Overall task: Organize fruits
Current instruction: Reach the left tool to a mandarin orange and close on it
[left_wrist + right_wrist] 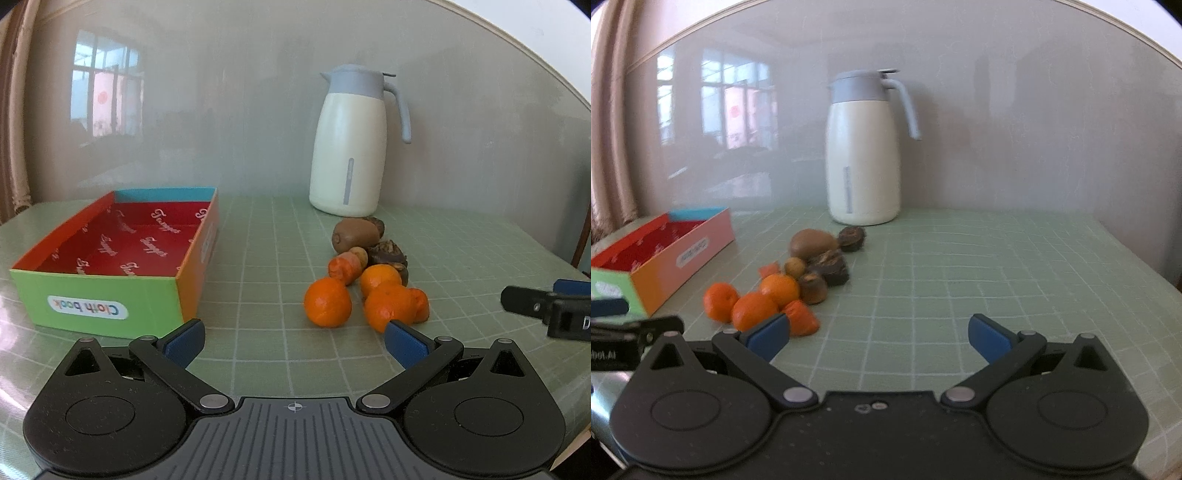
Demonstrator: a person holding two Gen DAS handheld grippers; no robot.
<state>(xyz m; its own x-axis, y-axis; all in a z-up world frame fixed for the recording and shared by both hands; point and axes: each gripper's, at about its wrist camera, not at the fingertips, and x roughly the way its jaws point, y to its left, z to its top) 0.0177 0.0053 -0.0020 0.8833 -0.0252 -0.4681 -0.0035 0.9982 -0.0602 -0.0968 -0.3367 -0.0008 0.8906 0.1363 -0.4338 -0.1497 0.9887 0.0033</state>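
I see soft, even daylight; a window reflection (105, 98) glares on the glossy wall panel (236, 110). Shadows under the fruit pile (369, 273) are faint. Fisheye bending curves the edges, and my right view looks slightly blurred

The table (258, 236) has a pale green cover with a white grid. On it, left, an open box (110, 266); far back a cream jug (347, 147); between them, nearer, a cluster of fruits (369, 273) with tangerines (327, 302) nearest.
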